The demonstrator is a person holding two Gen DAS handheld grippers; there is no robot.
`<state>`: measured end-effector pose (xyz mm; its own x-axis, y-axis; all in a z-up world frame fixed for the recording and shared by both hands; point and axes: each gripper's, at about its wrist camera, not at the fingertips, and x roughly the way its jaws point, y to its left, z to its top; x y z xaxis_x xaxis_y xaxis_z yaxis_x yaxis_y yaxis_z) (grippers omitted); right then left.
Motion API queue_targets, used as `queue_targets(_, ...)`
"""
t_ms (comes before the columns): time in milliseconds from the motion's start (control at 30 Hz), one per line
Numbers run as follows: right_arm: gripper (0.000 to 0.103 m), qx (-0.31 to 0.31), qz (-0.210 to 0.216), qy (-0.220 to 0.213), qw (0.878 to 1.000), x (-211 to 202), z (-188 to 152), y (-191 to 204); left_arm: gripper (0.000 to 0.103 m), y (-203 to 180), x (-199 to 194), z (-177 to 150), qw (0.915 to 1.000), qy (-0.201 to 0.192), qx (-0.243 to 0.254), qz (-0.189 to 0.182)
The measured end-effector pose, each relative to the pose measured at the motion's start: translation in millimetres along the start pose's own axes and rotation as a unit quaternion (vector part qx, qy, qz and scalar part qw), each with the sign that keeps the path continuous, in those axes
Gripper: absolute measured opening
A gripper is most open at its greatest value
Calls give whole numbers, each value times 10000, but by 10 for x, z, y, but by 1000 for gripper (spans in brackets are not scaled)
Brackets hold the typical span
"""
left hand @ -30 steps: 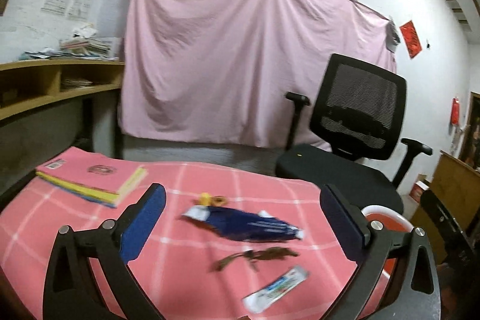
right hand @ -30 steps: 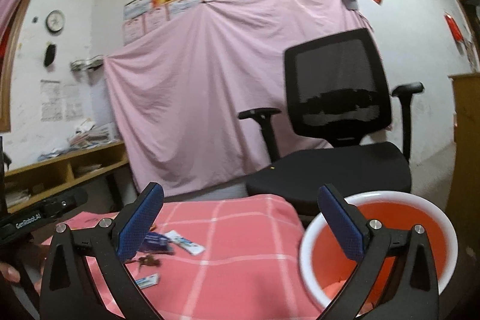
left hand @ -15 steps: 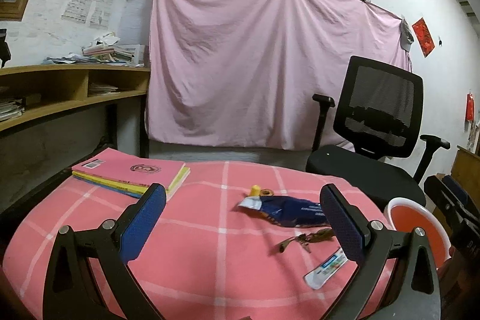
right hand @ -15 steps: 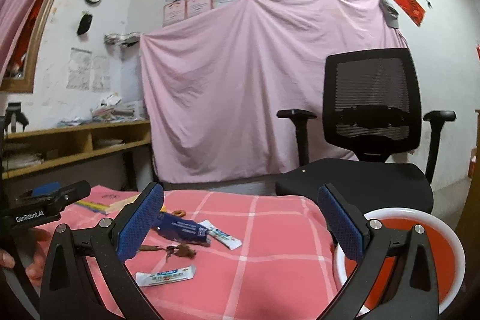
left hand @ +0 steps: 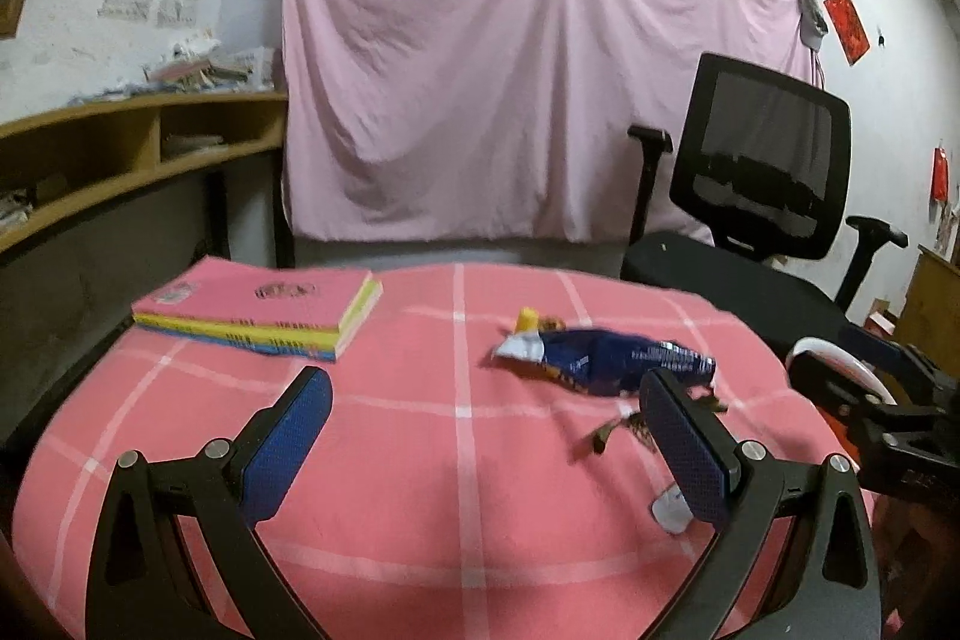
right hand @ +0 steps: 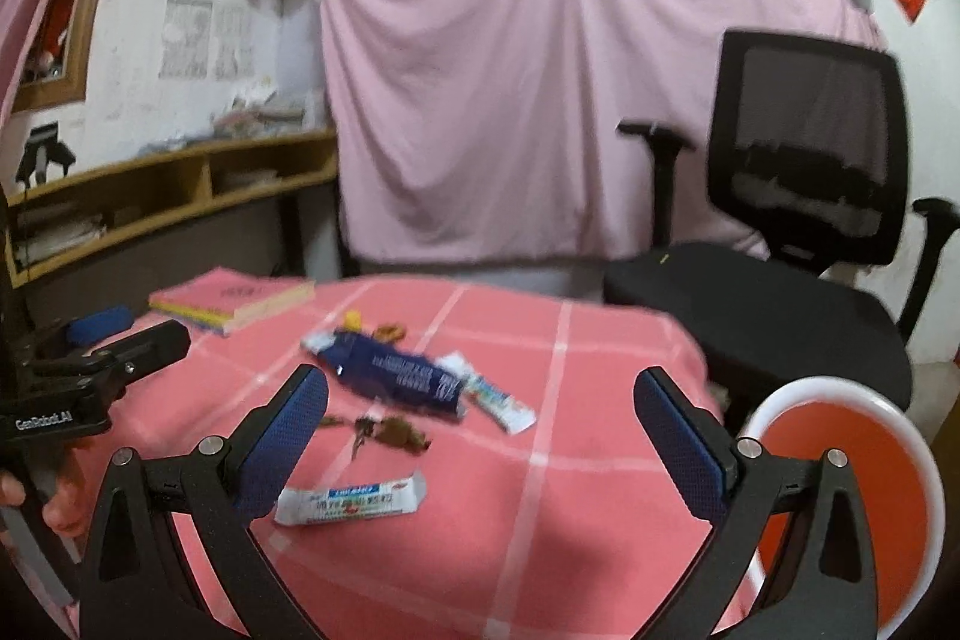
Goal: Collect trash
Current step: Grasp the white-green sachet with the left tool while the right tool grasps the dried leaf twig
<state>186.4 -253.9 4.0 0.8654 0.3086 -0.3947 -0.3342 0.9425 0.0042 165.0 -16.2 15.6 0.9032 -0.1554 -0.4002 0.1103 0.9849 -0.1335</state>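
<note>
The left gripper (left hand: 486,451) hovers over the pink checked table (left hand: 384,460) with its blue-padded fingers (left hand: 288,442) spread wide and holding nothing; the blue snack wrapper (left hand: 606,352) lies ahead of them, nearer the right-hand finger, with a small yellow scrap (left hand: 527,320) just beyond its far end; a brown dried scrap (left hand: 606,433) lies just inside that right-hand finger, and a white wrapper (left hand: 669,511) shows partly from behind it; a stack of pink books (left hand: 264,307) sits ahead of the left-hand finger. The right gripper (right hand: 483,445) is likewise spread wide and empty; between its fingers (right hand: 282,445) lie a white printed wrapper (right hand: 351,502), the brown scrap (right hand: 390,430), the blue wrapper (right hand: 396,379) and a second white sachet (right hand: 498,400) touching it; a red bin with a white rim (right hand: 852,466) stands behind the right-hand finger, beside the table.
</note>
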Motion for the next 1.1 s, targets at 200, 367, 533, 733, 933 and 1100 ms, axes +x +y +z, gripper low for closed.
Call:
queue_targets(200,67,80,504,777,9957,337,-40,13,98,62,122,-60,9988,442,-157,-169)
queue_targets(367,51,22,666,1260,9898,500,-95,59,84,96,219,-85,9951,844,-330,-403)
queue_targets(533,14,72,803,1419,9866,531,-111,36,66,73,266,-105,9908,1125,-358,-664)
queue_targets(733,7,147,823,1342,9874,458,-96,-3,57,-14,279,-110,9868,1303,-237,-935)
queue_targets(933,7,318,506,1232,9906,267,-84,-178,56,-182,336,-108,9800,1514,-25,-1288)
queue_targets(1100,7,452,155,1307,9903,203,-143,-344,53,-406,437,-107,9670,1808,229,-1782)
